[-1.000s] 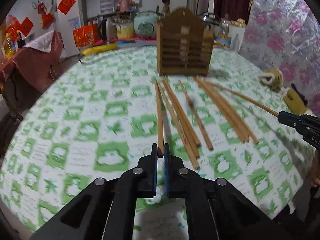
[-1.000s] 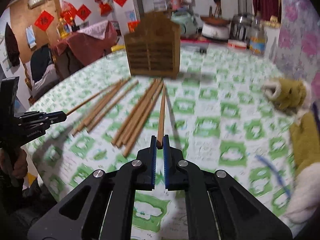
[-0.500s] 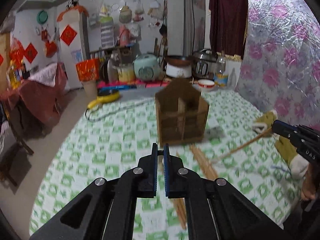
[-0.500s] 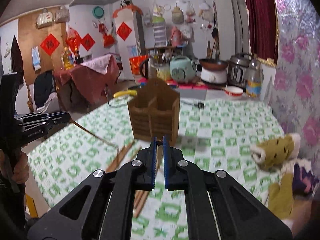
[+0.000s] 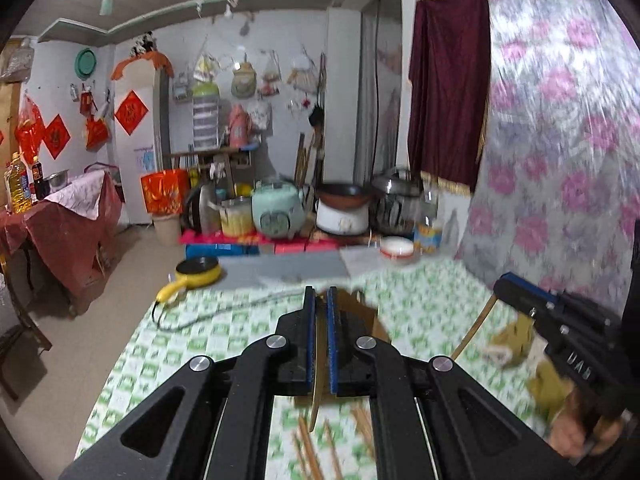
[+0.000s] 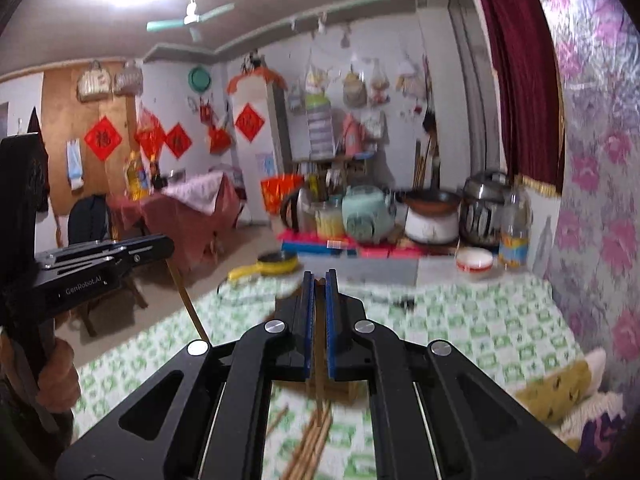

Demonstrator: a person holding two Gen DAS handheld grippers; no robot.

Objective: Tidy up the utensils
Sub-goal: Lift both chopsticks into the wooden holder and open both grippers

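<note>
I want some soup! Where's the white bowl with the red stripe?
The bowl sits at the table's far right edge, beside the plastic bottle.

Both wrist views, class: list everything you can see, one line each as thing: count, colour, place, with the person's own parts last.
Chopsticks on table: several, brown, loose below the tongs.
Held chopstick: one, tan, in left tongs.
Held chopstick: one, brown, in right tongs.
Wooden holder: one, brown, mostly hidden behind left tongs.
Tablecloth: one, green and white, covers table.
Plush toy: one, yellow-brown, table's right edge.
Bowl: one, white with red band, far edge.
Rice cooker: one, mint, back counter.
Yellow pan: one, beyond table.
Left tongs: black, blue pads, shut.
Right tongs: same, shut.
</note>
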